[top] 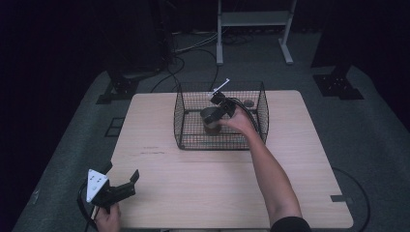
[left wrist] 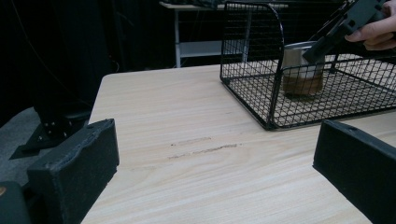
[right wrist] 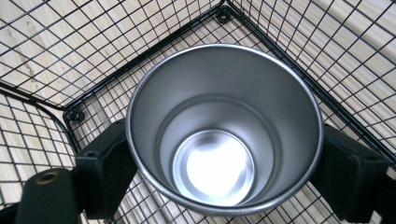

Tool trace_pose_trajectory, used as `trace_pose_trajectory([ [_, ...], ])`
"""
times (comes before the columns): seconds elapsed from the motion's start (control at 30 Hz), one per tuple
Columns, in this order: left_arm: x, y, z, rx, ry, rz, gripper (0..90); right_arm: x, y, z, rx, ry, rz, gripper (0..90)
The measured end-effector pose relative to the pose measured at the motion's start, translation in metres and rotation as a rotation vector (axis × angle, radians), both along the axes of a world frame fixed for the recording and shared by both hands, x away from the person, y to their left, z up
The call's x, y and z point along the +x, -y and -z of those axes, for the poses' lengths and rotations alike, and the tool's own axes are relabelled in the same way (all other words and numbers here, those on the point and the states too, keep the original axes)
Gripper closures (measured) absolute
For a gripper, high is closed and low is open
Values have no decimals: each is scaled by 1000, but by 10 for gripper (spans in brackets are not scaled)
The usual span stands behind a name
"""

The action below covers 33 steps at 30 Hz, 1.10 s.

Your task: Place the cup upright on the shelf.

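A steel cup (right wrist: 219, 93) stands upright on the floor of a black wire basket (top: 180, 121) at the far middle of the wooden table (top: 193, 193). My right gripper (top: 213, 115) reaches into the basket from above. Its jaws flank the cup (top: 211, 122) on both sides and are open, with the pads close beside its wall. The cup (left wrist: 301, 70) has a brown lower band. My left gripper (top: 121, 172) rests open at the table's near left corner, with nothing between its fingers, and faces the basket (left wrist: 252, 46).
A small dark round object (top: 248, 103) lies in the basket's far right corner. Faint scratch marks (left wrist: 205, 148) cross the tabletop in front of the basket. A white metal stand (top: 254, 19) and dark tripod bases (top: 338, 84) sit on the floor beyond the table.
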State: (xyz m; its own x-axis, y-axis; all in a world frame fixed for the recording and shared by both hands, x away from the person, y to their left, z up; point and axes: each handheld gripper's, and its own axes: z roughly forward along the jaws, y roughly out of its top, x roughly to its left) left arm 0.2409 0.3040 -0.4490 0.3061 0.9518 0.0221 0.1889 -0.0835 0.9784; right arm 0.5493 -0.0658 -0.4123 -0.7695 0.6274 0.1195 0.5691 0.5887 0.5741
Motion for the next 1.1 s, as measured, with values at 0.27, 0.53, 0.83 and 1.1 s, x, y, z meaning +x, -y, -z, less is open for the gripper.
trace_pose_trajectory([
  [0.27,2,2,0,-2,-5,4,0,-5,3,-2,-20,5,-10,134],
  [0.53,3,2,-1,-5,0,8,0,-6,5,-1,-36,0,-11,125],
  [0.83,4,1,0,-13,-3,2,0,-9,6,-9,-13,31,-9,92],
  [1.1,7,4,0,-5,-7,11,0,-11,19,-26,45,70,7,90],
])
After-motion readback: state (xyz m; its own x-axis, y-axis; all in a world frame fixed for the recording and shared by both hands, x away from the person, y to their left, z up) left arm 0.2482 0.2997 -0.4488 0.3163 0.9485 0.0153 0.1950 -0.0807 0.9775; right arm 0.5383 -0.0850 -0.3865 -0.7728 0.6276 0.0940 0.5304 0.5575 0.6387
